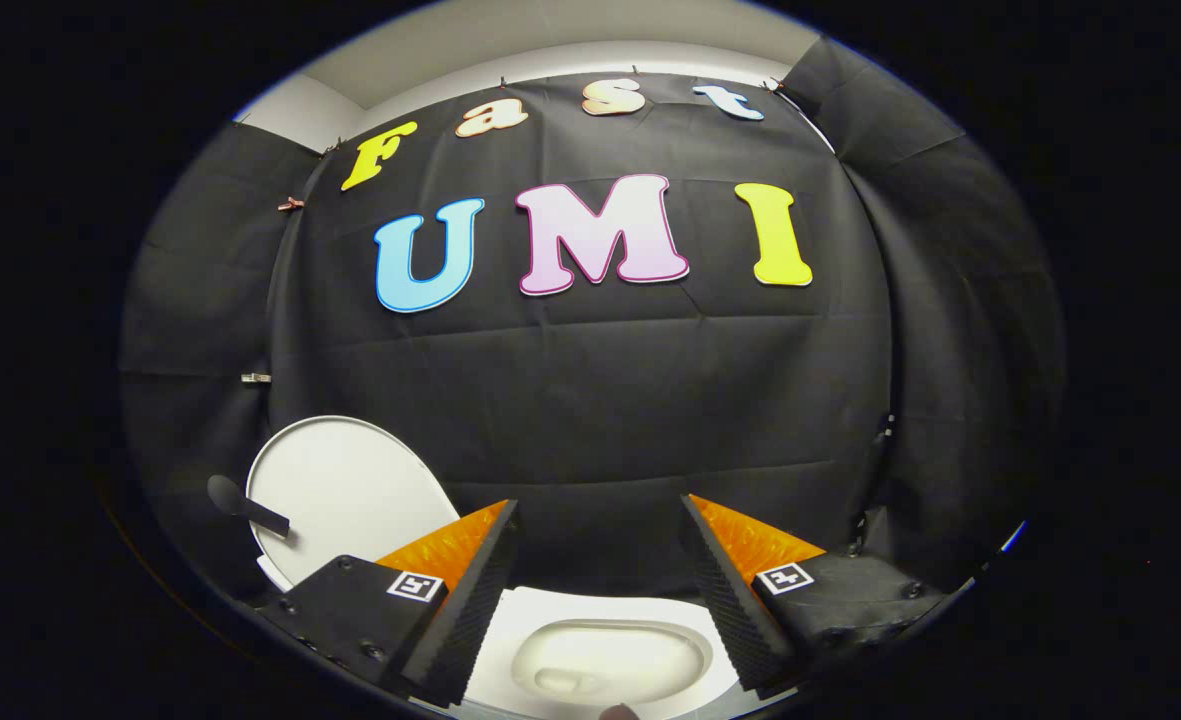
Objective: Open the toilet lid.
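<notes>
Hovering released over the toilet bowl [605,660], hand-held gripper [600,590] grips nothing. Toilet lid [345,490] stands raised beyond the left finger, by the wall; opening looks done, next just withdraw.

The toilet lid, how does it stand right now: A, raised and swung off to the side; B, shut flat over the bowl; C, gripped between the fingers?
A: the white lid stands raised beside the open bowl, which lies between the spread, empty fingers.
</notes>
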Motion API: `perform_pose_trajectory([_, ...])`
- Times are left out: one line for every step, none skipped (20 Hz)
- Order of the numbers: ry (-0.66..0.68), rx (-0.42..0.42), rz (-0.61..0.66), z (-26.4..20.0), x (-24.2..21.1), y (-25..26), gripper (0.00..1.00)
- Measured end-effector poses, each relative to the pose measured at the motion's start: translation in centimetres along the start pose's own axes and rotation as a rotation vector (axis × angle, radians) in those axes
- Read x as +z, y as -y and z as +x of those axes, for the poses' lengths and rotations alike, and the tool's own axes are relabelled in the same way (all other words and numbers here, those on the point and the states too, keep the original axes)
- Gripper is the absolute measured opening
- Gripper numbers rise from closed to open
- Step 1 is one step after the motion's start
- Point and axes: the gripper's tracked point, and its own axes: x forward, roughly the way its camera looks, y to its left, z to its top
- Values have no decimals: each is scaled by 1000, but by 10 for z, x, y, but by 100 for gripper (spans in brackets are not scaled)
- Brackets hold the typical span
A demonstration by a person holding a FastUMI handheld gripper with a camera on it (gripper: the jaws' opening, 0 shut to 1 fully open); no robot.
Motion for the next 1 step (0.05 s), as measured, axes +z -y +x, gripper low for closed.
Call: perform_pose_trajectory([5, 0, -5, 0, 2, -1, 98])
